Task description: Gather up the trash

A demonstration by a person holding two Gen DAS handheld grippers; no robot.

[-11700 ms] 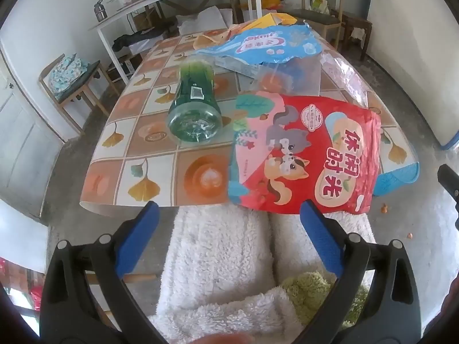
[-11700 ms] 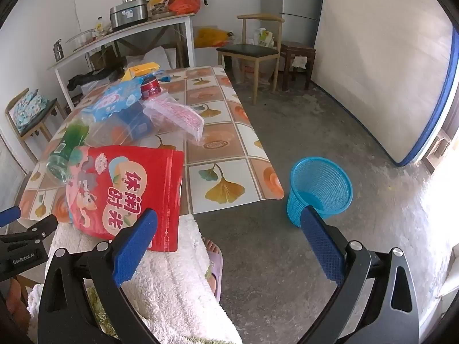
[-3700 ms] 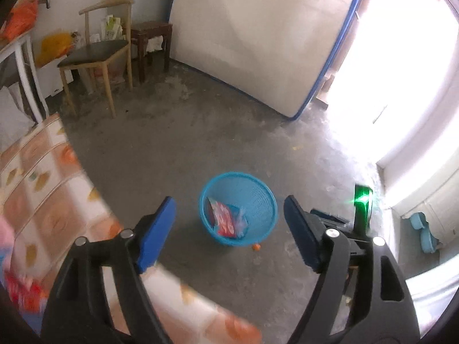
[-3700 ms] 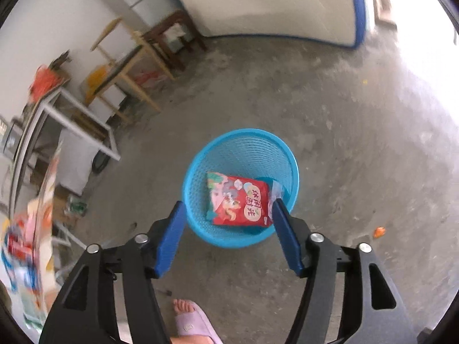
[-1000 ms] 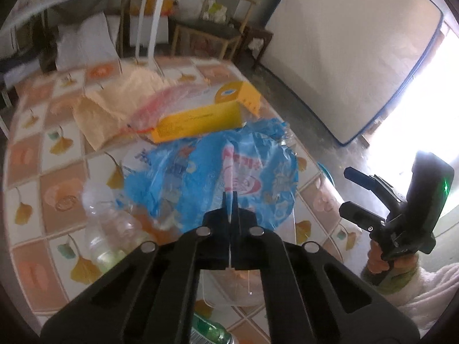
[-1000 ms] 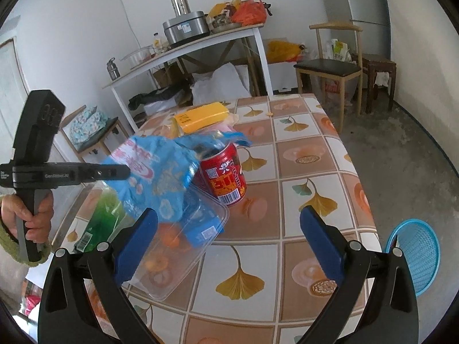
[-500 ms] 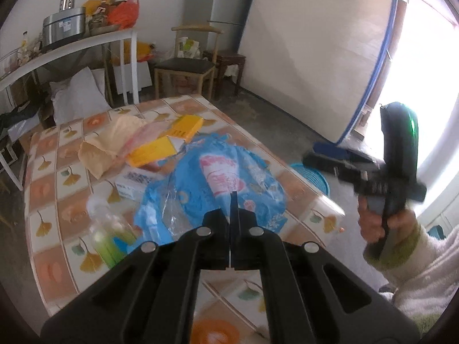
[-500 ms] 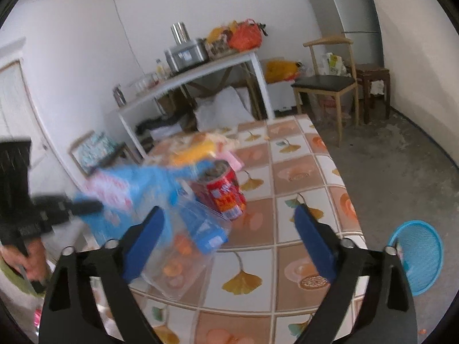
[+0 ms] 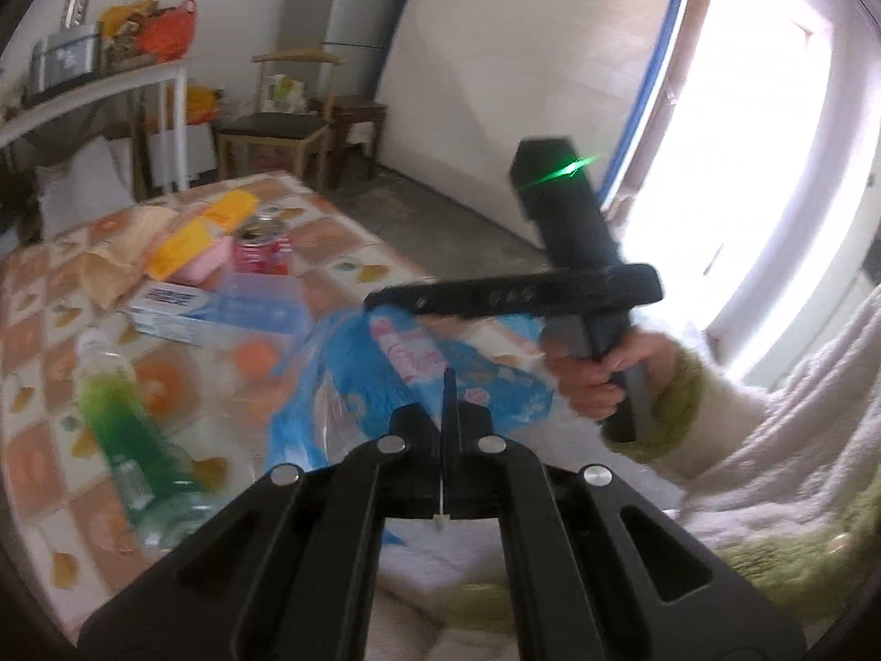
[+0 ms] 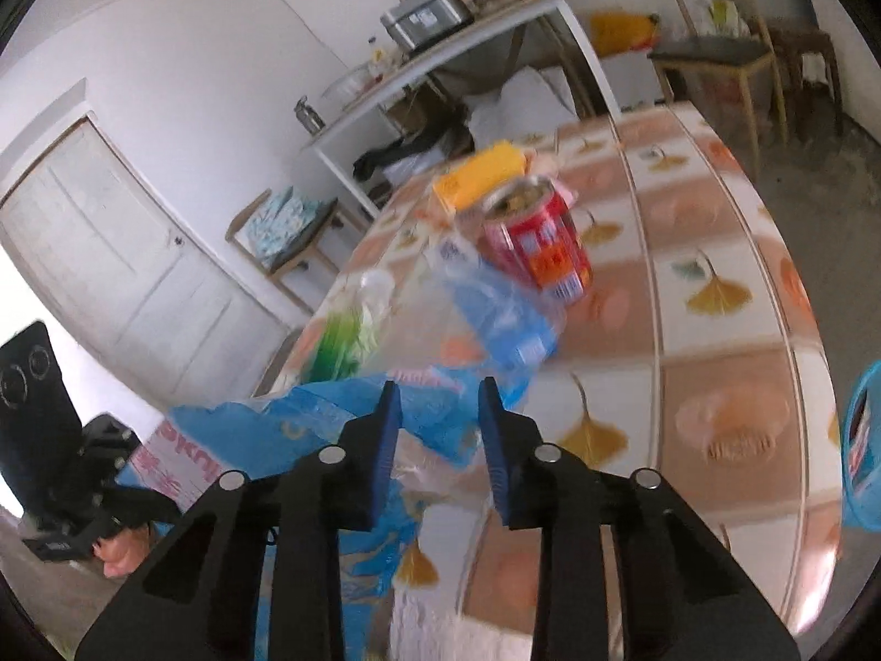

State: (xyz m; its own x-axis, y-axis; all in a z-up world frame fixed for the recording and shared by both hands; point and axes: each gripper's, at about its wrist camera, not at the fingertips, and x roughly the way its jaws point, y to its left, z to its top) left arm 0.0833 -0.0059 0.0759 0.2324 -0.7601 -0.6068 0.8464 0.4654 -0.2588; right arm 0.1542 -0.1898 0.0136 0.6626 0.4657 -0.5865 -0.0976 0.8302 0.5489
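The left gripper (image 9: 447, 413) is clamped on the blue bag (image 9: 407, 380), held off the table's (image 10: 732, 330) near edge. The right gripper (image 10: 438, 418) is part open around that bag's far side. Farther back stand a red can (image 10: 537, 245) and the blue basket (image 10: 864, 440)

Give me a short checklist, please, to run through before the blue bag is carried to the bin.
1. Left gripper shut on the blue bag: ok.
2. Right gripper closed on the bag: not ok; its fingers stand apart around the bag's upper edge.
3. Bag lifted off the table: cannot tell, blurred.
4. Red can upright, apart from the bag: ok.
5. Blue basket in view: ok, at the frame edge.
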